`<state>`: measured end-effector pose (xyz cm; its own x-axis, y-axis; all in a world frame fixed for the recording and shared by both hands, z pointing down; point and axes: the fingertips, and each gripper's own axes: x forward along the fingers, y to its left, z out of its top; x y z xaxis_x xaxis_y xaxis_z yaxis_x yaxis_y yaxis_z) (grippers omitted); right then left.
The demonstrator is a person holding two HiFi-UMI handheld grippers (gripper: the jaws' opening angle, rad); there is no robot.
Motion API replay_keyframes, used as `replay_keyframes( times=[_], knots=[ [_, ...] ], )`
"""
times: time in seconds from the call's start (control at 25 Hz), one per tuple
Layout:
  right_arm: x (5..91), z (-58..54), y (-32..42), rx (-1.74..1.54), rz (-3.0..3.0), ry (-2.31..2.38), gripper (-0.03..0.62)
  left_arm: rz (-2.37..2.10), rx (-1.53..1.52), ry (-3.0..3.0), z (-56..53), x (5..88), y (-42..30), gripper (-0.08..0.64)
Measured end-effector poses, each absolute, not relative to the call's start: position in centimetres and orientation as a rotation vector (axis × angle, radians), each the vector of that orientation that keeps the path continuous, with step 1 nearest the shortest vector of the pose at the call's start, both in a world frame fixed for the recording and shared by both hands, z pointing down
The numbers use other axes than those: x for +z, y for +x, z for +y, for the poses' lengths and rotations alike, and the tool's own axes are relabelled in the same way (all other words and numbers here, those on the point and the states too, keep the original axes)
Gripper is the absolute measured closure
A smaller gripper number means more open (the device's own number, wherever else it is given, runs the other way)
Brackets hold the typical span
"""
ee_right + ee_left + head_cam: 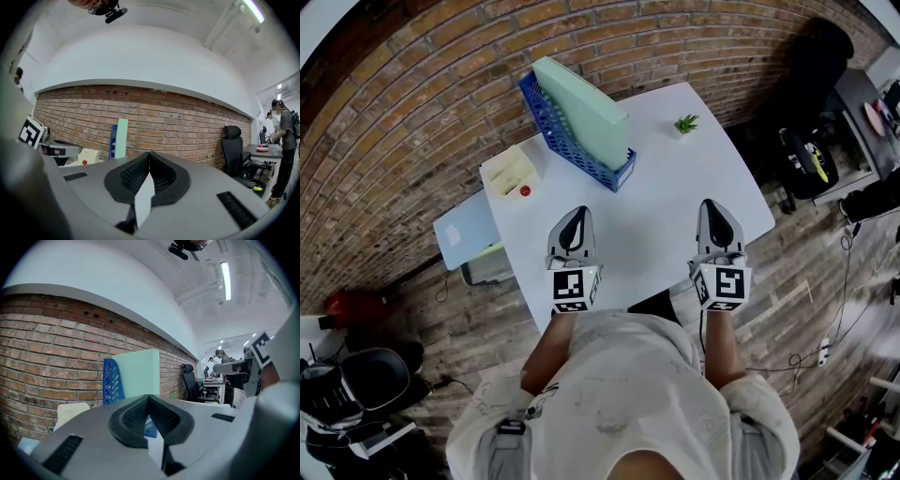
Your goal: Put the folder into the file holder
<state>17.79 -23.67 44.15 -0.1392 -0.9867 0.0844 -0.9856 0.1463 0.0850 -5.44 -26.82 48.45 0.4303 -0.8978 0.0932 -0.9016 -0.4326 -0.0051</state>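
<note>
the pale green folder (581,108) already stands inside the blue file holder (574,157), rising well above its walls. both claws hang well back from the file holder, over the near part of the white surface (656,202). the left claw (577,216) is closed on nothing, and so is the right claw (713,208). my worry is that the tall folder makes the file holder top-heavy, so a careless nudge could tip it.

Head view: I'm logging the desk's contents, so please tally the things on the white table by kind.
Blue file holder: 1
Green folder: 1
Small plant: 1
Cream tray: 1
Red ball: 1
Total: 5
</note>
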Motion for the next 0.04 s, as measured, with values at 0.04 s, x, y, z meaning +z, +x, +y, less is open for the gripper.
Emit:
replay_keyframes(
  times=[0.04],
  knots=[
    [44.16, -23.71, 17.77, -0.015, -2.285, 1.975, 0.574, -1.649, 0.126, 2.617, -26.83, 48.45, -5.45, 0.546]
  ],
)
